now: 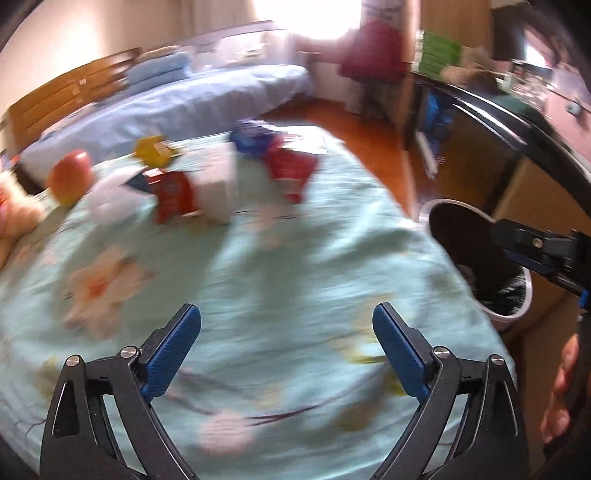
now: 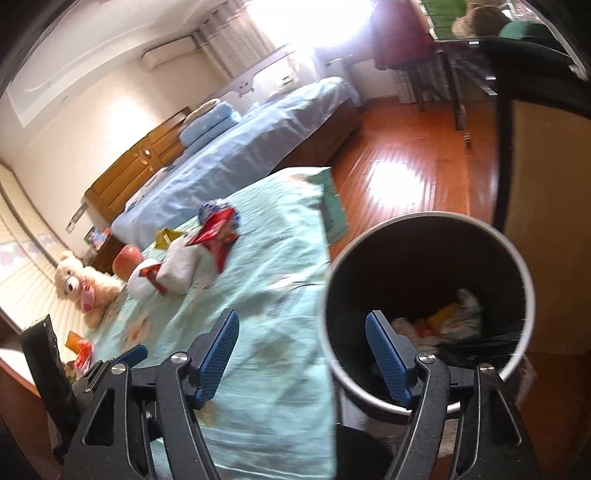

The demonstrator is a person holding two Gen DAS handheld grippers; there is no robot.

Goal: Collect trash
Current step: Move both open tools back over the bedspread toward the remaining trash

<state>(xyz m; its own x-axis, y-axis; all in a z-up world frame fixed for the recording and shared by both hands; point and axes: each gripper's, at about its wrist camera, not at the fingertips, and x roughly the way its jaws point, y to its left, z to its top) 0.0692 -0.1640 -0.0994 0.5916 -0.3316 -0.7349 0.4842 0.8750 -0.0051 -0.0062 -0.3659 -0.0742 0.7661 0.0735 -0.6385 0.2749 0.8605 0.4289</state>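
Blown-out window backlight, glare on the floor, motion blur, fisheye-curved dark edges.

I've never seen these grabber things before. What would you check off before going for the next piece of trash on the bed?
1. Left gripper empty and open: ok, nothing between its blue pads.
2. Right gripper empty and open: ok, it hovers at the bin's rim.
3. Trash bin within reach and not full: ok, some scraps at the bottom.
4. Trash left on the bed: ok, a red wrapper and crumpled white paper remain.
5. Non-trash nearby: not ok, the teddy bear and apple sit close.
6. Clear view of targets: not ok, the left wrist view is blurred.
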